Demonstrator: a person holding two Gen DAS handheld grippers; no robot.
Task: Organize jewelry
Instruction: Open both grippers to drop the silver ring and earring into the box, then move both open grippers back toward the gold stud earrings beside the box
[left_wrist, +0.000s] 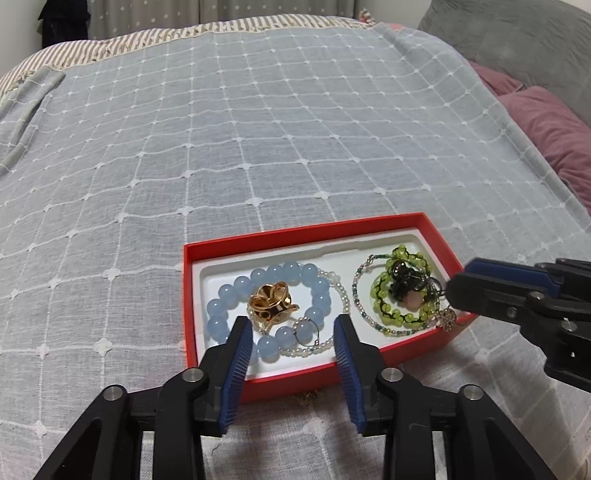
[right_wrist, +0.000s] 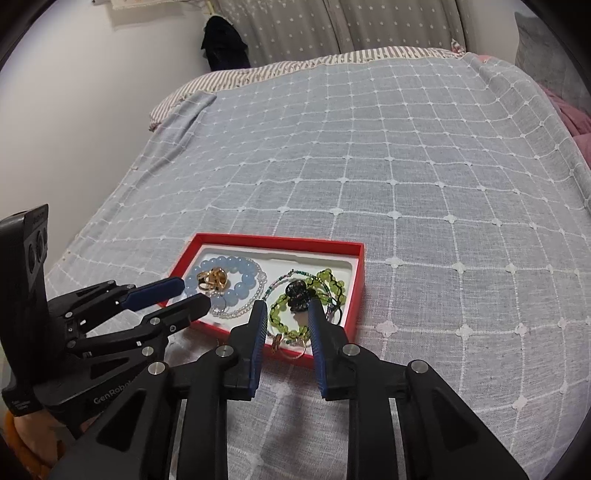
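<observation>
Two grippers over a bed (left_wrist: 258, 129), spread with a grey-blue checked blanket (right_wrist: 406, 177) reaching far ahead of both. Beyond the blanket's far end, a striped sheet (left_wrist: 147, 40) and starred curtains (right_wrist: 332, 26); off to the right of the left gripper, purple pillows (left_wrist: 546, 125).

Just ahead of both grippers, a red box (left_wrist: 190, 295) with a white liner (left_wrist: 207, 277), lying flat on the blanket. Left gripper (left_wrist: 293, 325) released, fingers spread wide, tips hanging over the box's near left part and flanking its contents without touching them. Right gripper (right_wrist: 286, 308) likewise released, fingers apart, tips over the box's near right part; seen from the left wrist, reaching in from the right at the box's right edge.

Between the left gripper's tips and just beyond: a bracelet of pale blue beads (left_wrist: 221, 295), looped in a ring. Inside that ring, a gold ring (left_wrist: 273, 301) with dark panels. Touching the blue beads on the right, a strand of small clear beads (left_wrist: 343, 295) and a thin wire hoop (left_wrist: 306, 332).

Between the right gripper's tips and just ahead: a green bead bracelet (right_wrist: 328, 277) on black cord, with a dark clip (right_wrist: 297, 293) lying on top. Around it, a thin strand of tiny coloured beads (left_wrist: 356, 291). Nearest the right gripper, at the box's near corner, a few small gold rings (right_wrist: 295, 349), details too small to tell.
</observation>
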